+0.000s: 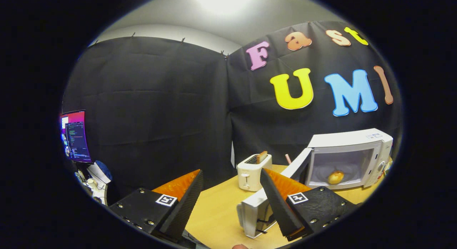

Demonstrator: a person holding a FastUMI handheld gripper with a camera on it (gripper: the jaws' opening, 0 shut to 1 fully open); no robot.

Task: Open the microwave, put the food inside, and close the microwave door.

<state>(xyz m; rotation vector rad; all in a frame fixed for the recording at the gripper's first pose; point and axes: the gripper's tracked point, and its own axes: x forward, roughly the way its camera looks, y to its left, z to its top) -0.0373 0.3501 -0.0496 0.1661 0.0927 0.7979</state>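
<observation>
White microwave (351, 154) door (266, 199) part-hidden by open, empty gripper (232, 202); food (336, 177) inside.

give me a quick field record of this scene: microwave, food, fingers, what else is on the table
microwave: white, on the wooden table, beyond the fingers
door: swung wide open, its end by the right finger
food: round, yellowish, inside the cavity
gripper: fingers open, holding nothing
toaster: white, left of the microwave, a slice sticking up
task stage: food is in, door not yet closed
</observation>
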